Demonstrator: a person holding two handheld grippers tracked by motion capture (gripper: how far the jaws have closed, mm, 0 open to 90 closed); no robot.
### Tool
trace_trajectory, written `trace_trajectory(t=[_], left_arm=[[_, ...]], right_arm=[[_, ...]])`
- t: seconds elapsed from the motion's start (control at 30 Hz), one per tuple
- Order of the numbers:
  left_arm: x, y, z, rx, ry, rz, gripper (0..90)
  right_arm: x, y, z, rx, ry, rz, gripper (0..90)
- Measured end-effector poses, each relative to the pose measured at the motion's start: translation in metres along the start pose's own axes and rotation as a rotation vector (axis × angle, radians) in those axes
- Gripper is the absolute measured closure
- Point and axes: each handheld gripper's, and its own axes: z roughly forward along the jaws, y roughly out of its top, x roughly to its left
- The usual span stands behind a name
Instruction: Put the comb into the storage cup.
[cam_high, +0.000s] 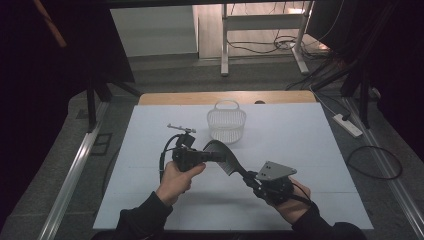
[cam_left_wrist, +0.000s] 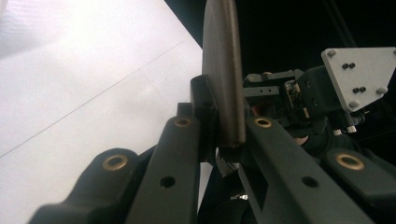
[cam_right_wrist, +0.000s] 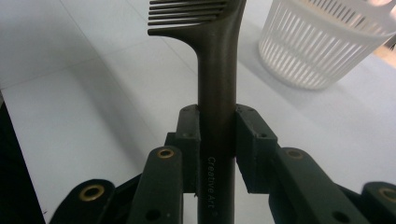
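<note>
A dark comb (cam_high: 227, 160) hangs above the white table (cam_high: 300, 140), held between both grippers. My left gripper (cam_high: 217, 156) is shut on the comb's toothed head; in the left gripper view the comb's spine (cam_left_wrist: 223, 70) stands edge-on between the pads of the left gripper (cam_left_wrist: 224, 135). My right gripper (cam_high: 250, 177) is shut on the handle. In the right gripper view the handle (cam_right_wrist: 217, 70), printed with white lettering, runs up between the pads of the right gripper (cam_right_wrist: 217, 135) to the teeth at the top.
A white slotted basket (cam_high: 226, 122) with a handle stands on the far middle of the table, and its wall (cam_right_wrist: 322, 46) shows at the upper right of the right gripper view. Cables and a power strip (cam_high: 347, 125) lie on the floor to the right.
</note>
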Motion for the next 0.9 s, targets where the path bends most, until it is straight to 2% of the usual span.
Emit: trace_trajectory(t=[0.33,0.5,0.7,0.9], left_arm=[[-0.002,0.000,-0.003,-0.024,0.005,0.017,87.6],[-0.002,0.000,-0.005,-0.030,0.014,0.030,87.6],[0.000,-0.001,-0.007,-0.043,0.016,0.044,87.5],[0.002,-0.001,-0.010,-0.048,0.039,0.051,87.5]], right_arm=[[-0.004,-0.001,0.000,-0.011,0.019,0.033,66.6],[-0.004,0.000,0.000,-0.018,0.024,0.036,59.4],[-0.007,-0.001,-0.001,-0.020,0.006,0.053,44.6],[-0.012,-0.002,0.000,-0.001,0.032,0.084,37.9]])
